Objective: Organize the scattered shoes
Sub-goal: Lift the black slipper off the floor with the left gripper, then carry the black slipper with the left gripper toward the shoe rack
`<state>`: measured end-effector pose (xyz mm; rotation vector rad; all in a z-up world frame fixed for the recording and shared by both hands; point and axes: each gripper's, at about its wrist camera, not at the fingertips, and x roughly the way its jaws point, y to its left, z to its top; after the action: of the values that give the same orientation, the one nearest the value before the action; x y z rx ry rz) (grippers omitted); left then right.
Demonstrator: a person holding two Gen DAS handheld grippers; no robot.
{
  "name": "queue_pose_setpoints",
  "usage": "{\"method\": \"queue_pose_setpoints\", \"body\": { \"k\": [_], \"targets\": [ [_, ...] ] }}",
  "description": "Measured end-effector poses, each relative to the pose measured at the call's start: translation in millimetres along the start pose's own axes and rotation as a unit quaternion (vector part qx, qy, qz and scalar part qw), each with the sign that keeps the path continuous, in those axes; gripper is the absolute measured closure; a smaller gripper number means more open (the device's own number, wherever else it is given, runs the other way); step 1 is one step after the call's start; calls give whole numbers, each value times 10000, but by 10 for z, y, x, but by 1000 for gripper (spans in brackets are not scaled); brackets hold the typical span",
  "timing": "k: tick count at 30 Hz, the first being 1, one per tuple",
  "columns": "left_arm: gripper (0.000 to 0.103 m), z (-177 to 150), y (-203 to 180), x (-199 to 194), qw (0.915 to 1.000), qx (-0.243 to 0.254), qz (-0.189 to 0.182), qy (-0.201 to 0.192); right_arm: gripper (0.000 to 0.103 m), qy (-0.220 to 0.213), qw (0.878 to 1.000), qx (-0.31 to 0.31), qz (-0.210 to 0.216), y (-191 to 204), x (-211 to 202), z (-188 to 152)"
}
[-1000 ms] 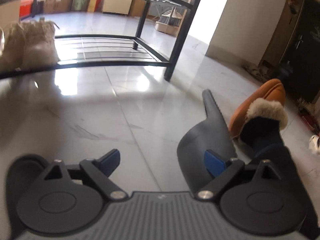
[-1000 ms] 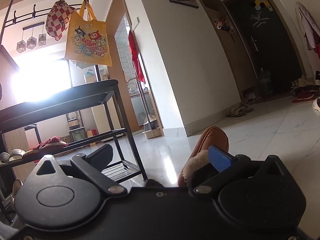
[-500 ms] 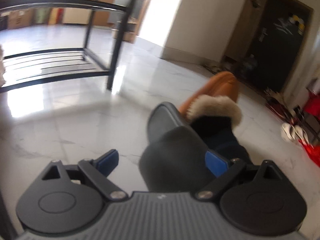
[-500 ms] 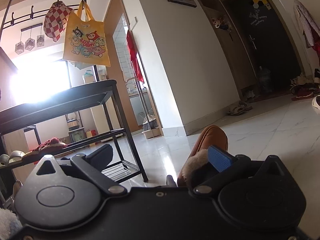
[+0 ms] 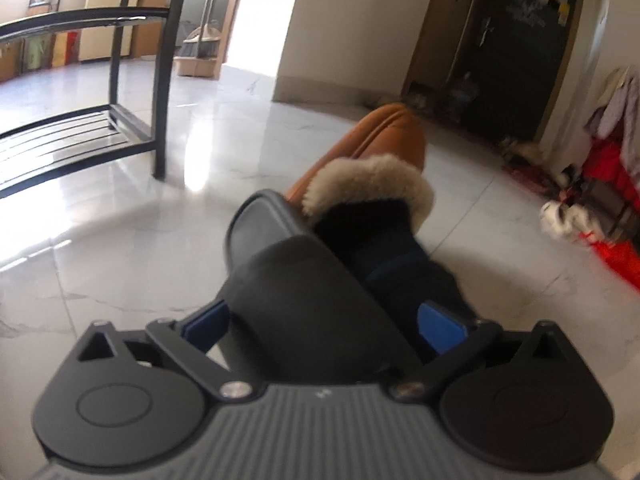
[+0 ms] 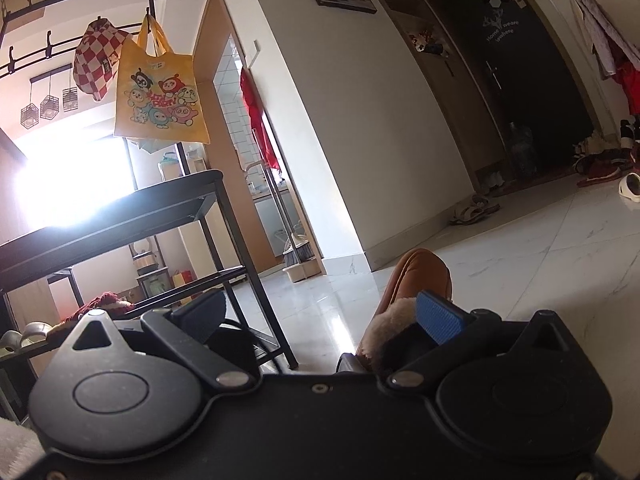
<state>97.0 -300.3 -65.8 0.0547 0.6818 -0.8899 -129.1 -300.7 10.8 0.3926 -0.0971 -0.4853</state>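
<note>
Left gripper [image 5: 324, 320] straddles a dark slipper [image 5: 304, 300], fingers part-open; tan fur-lined slipper [image 5: 376, 160] lies on floor beside rack [image 5: 160, 92], unshelved

Both wrist views sit low over the floor [image 5: 140, 248], looking forward along their fingers [image 6: 438, 316]. Both share the near tan slipper [image 5: 384, 136], black rack [image 6: 224, 216] and dark door [image 6: 520, 60].
</note>
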Motion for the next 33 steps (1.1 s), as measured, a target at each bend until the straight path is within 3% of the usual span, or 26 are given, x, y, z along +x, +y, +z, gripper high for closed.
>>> {"method": "queue_pose_setpoints", "body": {
  "k": [12,16,24,26,28,29,30,33],
  "targets": [
    [2,36,-21,174,9991,177,376,62,0,106,9998,159,-15,-69,38,-11],
    [5,17,87,66,9996,9,272,33,0,108,9998,184,-18,-82,40,-21],
    [12,25,247,-219,9986,-45,459,-263,0,106,9998,167,-13,-46,46,5],
    [24,40,280,-265,9985,-75,471,-277,0,101,9998,140,-18,-39,40,1],
    [66,63,331,-328,9983,-110,485,-294,0,96,9999,103,-14,-27,34,-2],
    [67,81,379,-330,9985,-164,492,-191,0,95,9999,84,-19,-20,34,-5],
    [60,84,404,-328,9985,-211,487,-135,0,100,9999,68,-21,-13,35,-10],
    [25,19,529,-296,9974,-442,541,161,0,109,9999,13,-13,7,39,-21]
  ]
}}
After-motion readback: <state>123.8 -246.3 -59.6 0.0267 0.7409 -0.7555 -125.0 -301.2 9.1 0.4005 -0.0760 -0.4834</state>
